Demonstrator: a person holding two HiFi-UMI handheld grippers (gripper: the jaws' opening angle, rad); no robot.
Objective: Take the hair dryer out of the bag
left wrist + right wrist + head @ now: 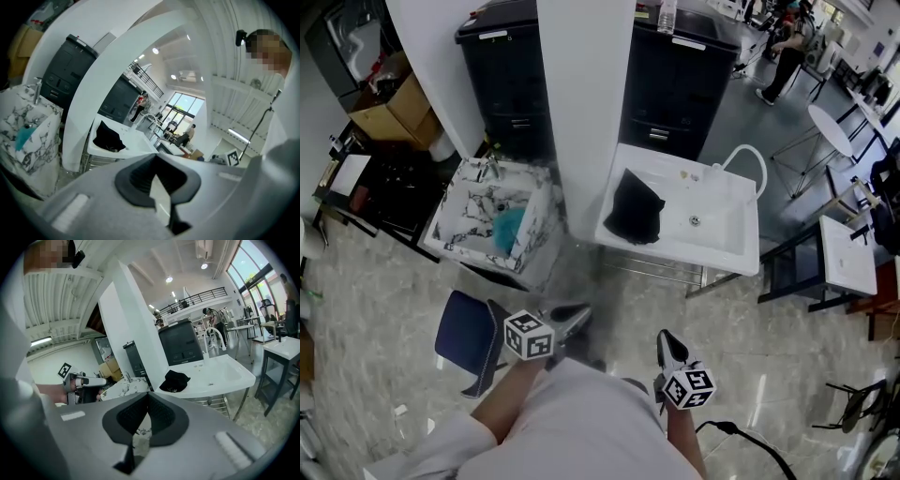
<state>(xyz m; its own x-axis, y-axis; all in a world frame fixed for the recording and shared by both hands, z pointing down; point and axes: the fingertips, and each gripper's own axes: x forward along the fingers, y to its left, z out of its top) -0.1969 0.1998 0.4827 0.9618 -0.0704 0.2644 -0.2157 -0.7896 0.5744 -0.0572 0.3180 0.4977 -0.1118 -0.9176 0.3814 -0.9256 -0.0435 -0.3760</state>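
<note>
Grey-veined floor tiles (787, 347) fill most of the head view, and a broad white pillar (586, 112) rises from them between two dark cabinets (680, 80). To the right of the pillar stands a white basin worktop (727, 248) on a metal frame, and to the left a marble-patterned basin (450, 211) with something teal (508, 230) lying inside it. A blue chair (461, 333) sits on the floor near the person's left arm. The black bag (633, 211) lies crumpled on the left part of the white basin worktop, close to the pillar; the hair dryer itself cannot be made out, and the bag sits well away from both hands. The left tongs (572, 316) and the right tongs (669, 343) are held low in front of the person's body, pointing toward the basins. Each pair is closed tight, dark pads pressed together with nothing between them, as both gripper views show.
</note>
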